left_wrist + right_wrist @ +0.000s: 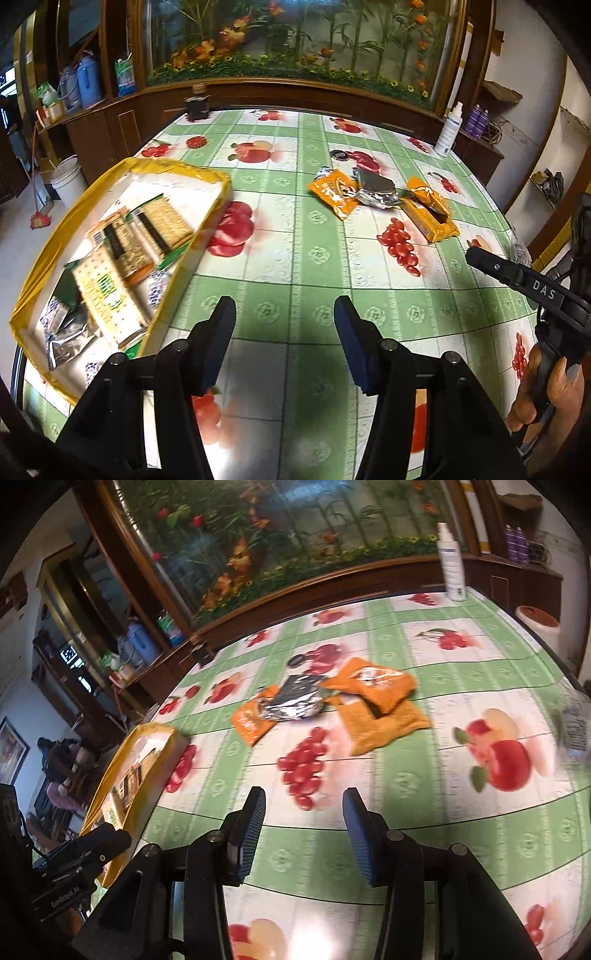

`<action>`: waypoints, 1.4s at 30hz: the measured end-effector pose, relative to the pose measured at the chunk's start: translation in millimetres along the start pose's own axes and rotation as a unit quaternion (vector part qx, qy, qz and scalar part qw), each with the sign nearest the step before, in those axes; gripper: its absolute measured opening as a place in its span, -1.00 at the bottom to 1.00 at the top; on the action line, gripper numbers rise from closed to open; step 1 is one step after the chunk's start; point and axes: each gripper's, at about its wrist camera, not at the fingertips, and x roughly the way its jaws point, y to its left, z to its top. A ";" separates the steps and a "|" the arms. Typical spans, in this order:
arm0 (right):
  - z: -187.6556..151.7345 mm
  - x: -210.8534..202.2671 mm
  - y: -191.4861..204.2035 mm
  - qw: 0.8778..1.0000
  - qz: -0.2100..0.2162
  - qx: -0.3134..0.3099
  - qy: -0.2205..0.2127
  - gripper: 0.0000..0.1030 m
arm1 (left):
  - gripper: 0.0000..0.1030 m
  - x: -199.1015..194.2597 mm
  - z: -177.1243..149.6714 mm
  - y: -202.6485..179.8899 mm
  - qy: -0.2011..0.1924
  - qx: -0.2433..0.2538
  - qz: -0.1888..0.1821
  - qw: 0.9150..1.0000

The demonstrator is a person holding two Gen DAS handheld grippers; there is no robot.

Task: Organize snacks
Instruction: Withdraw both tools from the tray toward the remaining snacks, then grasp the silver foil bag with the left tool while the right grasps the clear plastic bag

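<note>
A yellow-rimmed box (218, 177) at the table's left holds cracker packs (162, 221) and silver packets (70, 328). Loose snacks lie mid-table: an orange packet (332, 194), a silver foil packet (376, 188) and an orange box (430, 212). My left gripper (284, 314) is open and empty above the cloth, just right of the yellow box. The right gripper (476, 254) shows at the far right, held by a hand. In the right wrist view my right gripper (303, 805) is open and empty, short of the foil packet (295, 705), orange packets (373, 683) and yellow box (166, 734).
The table wears a green checked fruit-print cloth (295, 258). A white spray bottle (448, 129) stands at the far right edge and a dark jar (197, 105) at the far left edge. A clear wrapper (574, 723) lies at the right. Wooden cabinets stand behind.
</note>
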 end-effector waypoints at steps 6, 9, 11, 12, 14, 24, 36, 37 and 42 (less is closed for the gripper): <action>3.2 -12.5 -33.7 1.000 -0.023 0.016 -0.012 -0.10 | 0.04 16.5 16.1 -20.6 0.000 0.019 -0.008 1.000; 6.0 -15.4 -50.9 0.999 -0.035 0.028 -0.015 -0.10 | 0.04 29.1 23.6 -30.1 0.005 0.031 -0.010 0.999; 7.4 -20.0 -59.8 0.998 -0.050 0.027 -0.019 -0.06 | 0.04 37.5 29.8 -33.8 0.009 0.038 -0.017 0.999; 8.7 -21.9 -64.5 0.998 -0.056 0.028 -0.021 -0.02 | 0.04 41.8 33.6 -35.9 0.010 0.042 -0.019 0.999; 11.8 -26.4 -75.9 0.997 -0.067 0.030 -0.024 -0.02 | 0.04 49.8 42.6 -39.0 0.010 0.048 -0.023 0.999; 30.9 -42.6 -122.5 0.987 -0.140 0.056 -0.048 0.13 | 0.11 96.6 84.3 -55.8 0.034 0.057 -0.066 0.996; 55.5 -17.9 -128.9 0.965 -0.255 0.037 -0.039 0.33 | 0.12 149.8 114.5 -116.5 0.048 0.094 -0.078 0.991; 56.9 -14.6 -130.1 0.964 -0.262 0.037 -0.036 0.33 | 0.12 154.5 116.7 -119.1 0.052 0.096 -0.076 0.991; 62.3 4.7 -138.6 0.947 -0.320 0.037 -0.017 0.33 | 0.23 168.1 125.5 -125.9 0.053 0.100 -0.071 0.991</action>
